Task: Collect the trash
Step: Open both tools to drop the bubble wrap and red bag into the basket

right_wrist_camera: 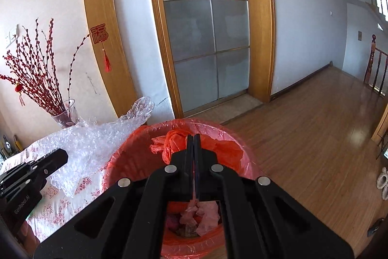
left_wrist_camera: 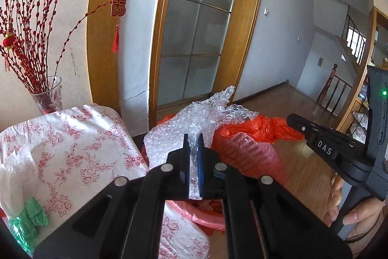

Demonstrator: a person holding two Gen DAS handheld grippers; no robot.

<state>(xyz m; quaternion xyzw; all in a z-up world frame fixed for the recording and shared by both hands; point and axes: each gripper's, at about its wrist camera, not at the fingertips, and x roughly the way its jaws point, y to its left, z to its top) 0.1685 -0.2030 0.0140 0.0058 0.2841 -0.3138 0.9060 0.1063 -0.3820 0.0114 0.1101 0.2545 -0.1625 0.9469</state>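
My left gripper (left_wrist_camera: 193, 140) is shut on a sheet of clear bubble wrap (left_wrist_camera: 194, 118) and holds it up beside the table. The bubble wrap also shows in the right wrist view (right_wrist_camera: 97, 137), left of the bin. My right gripper (right_wrist_camera: 193, 137) is shut on a crumpled orange plastic bag (right_wrist_camera: 184, 142) and holds it over the trash bin (right_wrist_camera: 126, 157), which has a red liner. The orange bag shows in the left wrist view (left_wrist_camera: 257, 128), with the bin's rim (left_wrist_camera: 245, 152) under it. Pink scraps lie at the bottom of the bin.
A table with a white and pink floral cloth (left_wrist_camera: 80, 149) stands left of the bin. On it are a white plastic bag (left_wrist_camera: 14, 176), a green wrapper (left_wrist_camera: 26, 220) and a glass vase of red branches (left_wrist_camera: 48, 94). Behind is a frosted glass door (right_wrist_camera: 206, 28). Wood floor (right_wrist_camera: 315, 137) lies to the right.
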